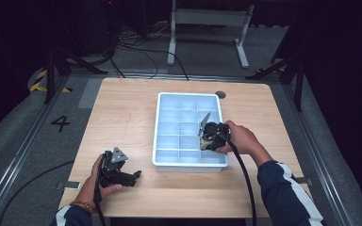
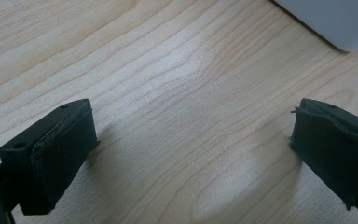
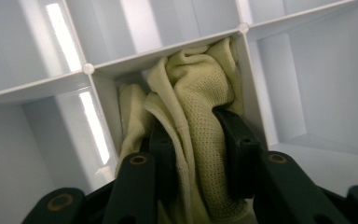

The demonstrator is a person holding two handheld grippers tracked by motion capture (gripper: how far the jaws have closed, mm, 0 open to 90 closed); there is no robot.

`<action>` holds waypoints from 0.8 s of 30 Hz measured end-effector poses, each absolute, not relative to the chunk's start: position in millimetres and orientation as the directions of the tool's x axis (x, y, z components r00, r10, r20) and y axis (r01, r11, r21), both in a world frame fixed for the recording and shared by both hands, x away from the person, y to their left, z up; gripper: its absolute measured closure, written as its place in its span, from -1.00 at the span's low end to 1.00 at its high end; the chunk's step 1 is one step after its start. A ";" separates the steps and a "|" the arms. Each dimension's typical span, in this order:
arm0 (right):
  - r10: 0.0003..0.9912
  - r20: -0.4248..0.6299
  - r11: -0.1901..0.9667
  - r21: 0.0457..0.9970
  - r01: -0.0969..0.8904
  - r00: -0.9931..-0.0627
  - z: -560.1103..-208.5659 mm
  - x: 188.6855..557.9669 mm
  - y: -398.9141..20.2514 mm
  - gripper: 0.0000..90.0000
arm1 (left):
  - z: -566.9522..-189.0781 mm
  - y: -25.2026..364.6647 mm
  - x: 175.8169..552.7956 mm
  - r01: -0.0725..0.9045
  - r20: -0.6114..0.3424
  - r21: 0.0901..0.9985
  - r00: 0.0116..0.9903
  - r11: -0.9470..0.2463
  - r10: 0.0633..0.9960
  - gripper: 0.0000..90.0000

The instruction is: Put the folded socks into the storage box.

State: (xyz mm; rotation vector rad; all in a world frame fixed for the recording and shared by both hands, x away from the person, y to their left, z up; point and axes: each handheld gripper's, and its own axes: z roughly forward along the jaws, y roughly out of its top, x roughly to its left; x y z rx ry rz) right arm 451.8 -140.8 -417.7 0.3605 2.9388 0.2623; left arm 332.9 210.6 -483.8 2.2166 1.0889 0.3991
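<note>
Two hand-held grippers in use: left hand-held gripper [image 1: 136, 175] rests on the worktop [image 1: 122, 108], jaws wide apart, nothing between them. Right hand-held gripper [image 3: 198, 149] reaches into a compartment of the white divided tray [image 1: 162, 136], jaws clamping a pale yellow knit cloth [image 3: 191, 84] that sits inside it.

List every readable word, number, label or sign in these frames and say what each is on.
"4": dark digit on the grey floor left of the table.
Yellow and black hazard stripes, a marking without words, lie on the floor farther back on the left.
No print can be made out on the tray, the cloth or the grippers.
</note>
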 end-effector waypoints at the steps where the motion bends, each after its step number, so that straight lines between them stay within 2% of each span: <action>1: 0.257 -0.146 0.953 0.201 0.226 -0.955 -417.8 451.4 -141.2 0.51 | -483.8 210.6 332.9 0.600 -0.005 0.654 0.613 -0.461 0.790 -0.99; 19: 0.294 -0.170 0.935 0.256 0.246 -0.940 -406.6 445.8 -150.7 0.36 | -483.8 210.6 332.9 0.600 -0.005 0.654 0.613 -0.461 0.790 -0.99; 24: 0.327 -0.188 0.918 0.296 0.264 -0.926 -398.6 444.1 -159.1 0.14 | -483.9 210.5 332.8 0.601 -0.007 0.654 0.611 -0.459 0.791 -0.99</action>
